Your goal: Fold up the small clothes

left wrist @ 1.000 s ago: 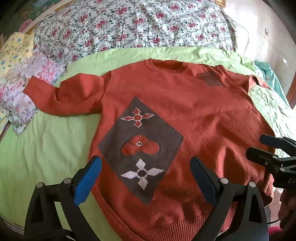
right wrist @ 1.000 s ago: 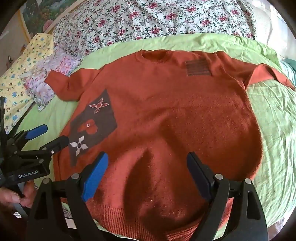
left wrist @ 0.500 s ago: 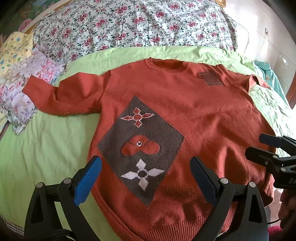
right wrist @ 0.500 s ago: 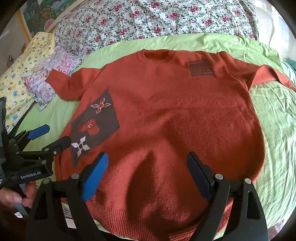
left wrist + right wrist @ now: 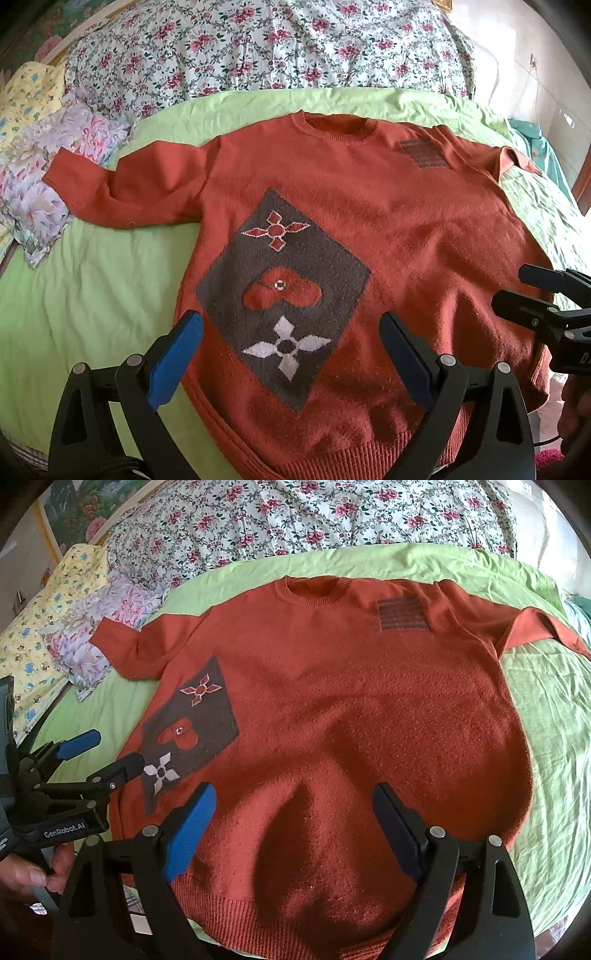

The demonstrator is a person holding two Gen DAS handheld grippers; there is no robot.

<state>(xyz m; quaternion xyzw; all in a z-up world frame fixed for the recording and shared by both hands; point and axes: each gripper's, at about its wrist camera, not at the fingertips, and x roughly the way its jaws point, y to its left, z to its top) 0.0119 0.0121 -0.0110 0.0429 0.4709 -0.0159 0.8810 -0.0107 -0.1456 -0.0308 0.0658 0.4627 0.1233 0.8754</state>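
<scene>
An orange-red sweater (image 5: 406, 229) lies flat and front up on the green sheet (image 5: 85, 295), collar far, ribbed hem near me. A grey diamond patch (image 5: 284, 295) with flower motifs sits on its lower left front. Both sleeves spread outward; the left one (image 5: 122, 192) rests partly on a heap of clothes. My left gripper (image 5: 290, 328) hovers open above the patch near the hem. My right gripper (image 5: 293, 797) is open over the sweater (image 5: 351, 701) near the hem's right half. Each gripper shows in the other view, the left gripper (image 5: 114, 749) and the right gripper (image 5: 511, 284). Nothing is between either pair of jaws.
A floral quilt (image 5: 258, 48) covers the far side of the bed. A heap of pastel floral clothes (image 5: 44, 173) and a yellow printed cloth (image 5: 40, 627) lie at the left. A teal cloth (image 5: 535, 147) shows at the far right edge. A hand (image 5: 29, 871) holds the left gripper's handle.
</scene>
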